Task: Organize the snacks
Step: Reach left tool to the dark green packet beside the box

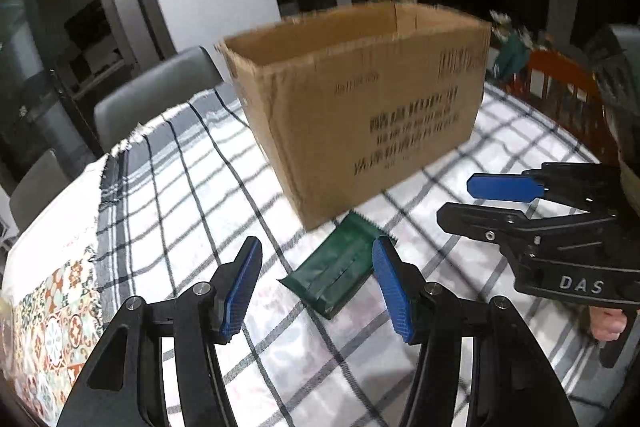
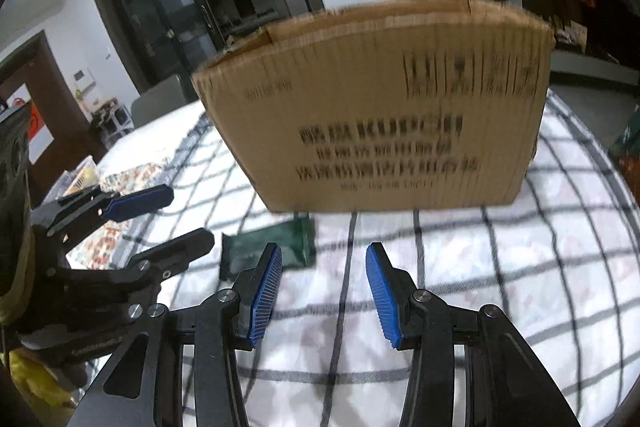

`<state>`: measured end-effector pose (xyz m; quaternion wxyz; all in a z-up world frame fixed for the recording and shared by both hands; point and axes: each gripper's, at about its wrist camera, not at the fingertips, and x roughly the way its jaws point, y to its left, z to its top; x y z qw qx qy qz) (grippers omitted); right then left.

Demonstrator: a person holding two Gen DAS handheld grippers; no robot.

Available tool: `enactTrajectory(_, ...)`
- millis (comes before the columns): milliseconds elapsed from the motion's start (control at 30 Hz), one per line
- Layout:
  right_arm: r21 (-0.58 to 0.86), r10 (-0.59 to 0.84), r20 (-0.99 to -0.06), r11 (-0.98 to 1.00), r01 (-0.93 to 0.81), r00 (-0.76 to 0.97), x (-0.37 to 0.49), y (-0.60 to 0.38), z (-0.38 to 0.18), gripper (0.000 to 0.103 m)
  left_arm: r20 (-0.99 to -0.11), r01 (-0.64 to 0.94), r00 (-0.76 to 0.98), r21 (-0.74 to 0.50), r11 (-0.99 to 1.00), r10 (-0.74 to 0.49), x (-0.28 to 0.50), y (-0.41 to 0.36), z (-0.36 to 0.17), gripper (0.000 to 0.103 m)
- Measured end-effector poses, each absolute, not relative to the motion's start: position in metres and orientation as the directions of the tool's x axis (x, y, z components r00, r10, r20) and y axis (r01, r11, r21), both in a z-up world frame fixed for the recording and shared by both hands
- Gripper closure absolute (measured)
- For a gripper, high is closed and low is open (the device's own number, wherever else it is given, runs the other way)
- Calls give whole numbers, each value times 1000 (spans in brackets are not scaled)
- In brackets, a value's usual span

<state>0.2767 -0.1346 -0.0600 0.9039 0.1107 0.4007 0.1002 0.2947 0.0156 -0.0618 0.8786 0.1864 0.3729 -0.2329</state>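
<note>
A dark green snack packet (image 1: 335, 269) lies flat on the checked tablecloth just in front of an open cardboard box (image 1: 360, 107). My left gripper (image 1: 316, 291) is open and empty, hovering over the packet's near end. My right gripper (image 1: 456, 203) is open and empty to the right of the packet. In the right wrist view the right gripper (image 2: 324, 291) is open above the cloth, the packet (image 2: 266, 251) lies ahead to the left partly behind its left finger, the box (image 2: 380, 115) stands behind, and the left gripper (image 2: 184, 219) is at the far left.
The table carries a checked cloth (image 1: 192, 211) over a patterned one (image 1: 52, 327). Grey chairs (image 1: 156, 87) stand at the far left edge and an orange wooden chair (image 1: 560, 87) at the far right. A clear tray (image 2: 80, 175) sits at the table's left side.
</note>
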Motion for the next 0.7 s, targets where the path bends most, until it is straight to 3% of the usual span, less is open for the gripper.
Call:
enactTrajectory(133,275,254,-736,959,-65,627,281,-130,-76,58,-789,621,528,108,776,-313,308,13,-80,46)
enactTrajectory(233,274,238,-744,961,-40,624,281,-129,-83,58,-811,676,474,84,732,-344,316,7,-87,37)
enactTrajectory(700,270,214,-775,963,6,594,290,-122,-106,58,-864,742,386,83,665,-323,338,-6,-121,37)
